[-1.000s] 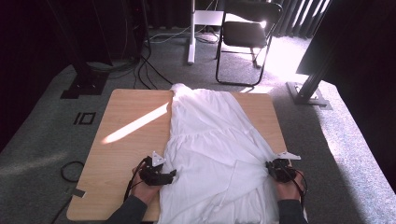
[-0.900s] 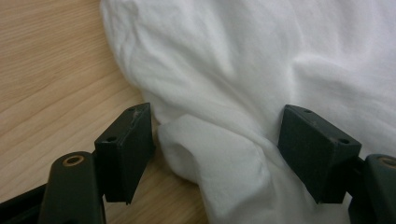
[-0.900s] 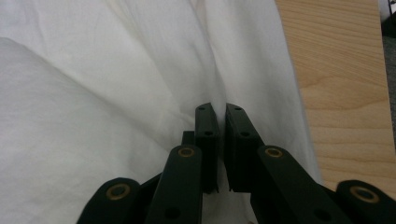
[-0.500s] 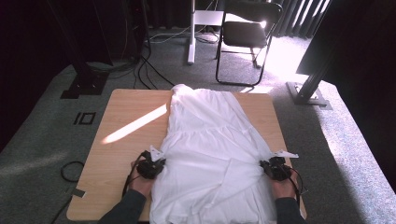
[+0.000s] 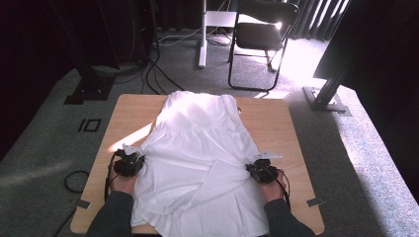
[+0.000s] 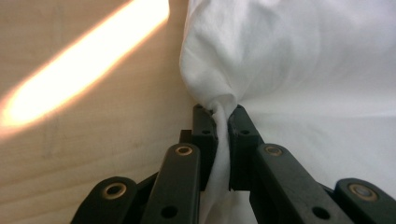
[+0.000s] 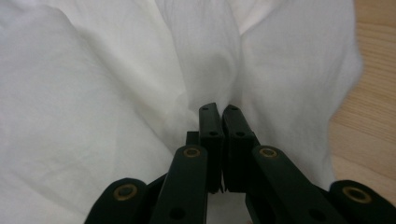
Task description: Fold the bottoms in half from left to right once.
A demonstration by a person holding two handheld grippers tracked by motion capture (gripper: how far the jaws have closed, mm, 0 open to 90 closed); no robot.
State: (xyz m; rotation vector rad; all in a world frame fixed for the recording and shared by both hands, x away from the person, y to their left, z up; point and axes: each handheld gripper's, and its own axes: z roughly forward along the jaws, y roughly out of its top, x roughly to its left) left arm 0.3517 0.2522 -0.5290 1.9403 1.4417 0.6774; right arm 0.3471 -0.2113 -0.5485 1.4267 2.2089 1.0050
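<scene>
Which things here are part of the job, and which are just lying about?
In use:
- dress, spread on the table
- left gripper, jaws pinched on the dress edge
- right gripper, jaws closed at the dress

Lying about:
- chair
- cables on the floor
- white stand

Count on inspection: one white garment (image 5: 197,158) lies spread on one wooden surface (image 5: 276,123). Two tongs are present, the left tongs (image 5: 132,160) and the right tongs (image 5: 254,169), each with two black jaws and each carried by one hand, two hands in all. Beyond the surface stands one black folding chair (image 5: 262,39). One cable loop (image 5: 74,181) lies on the floor (image 5: 44,163) at the left.
</scene>
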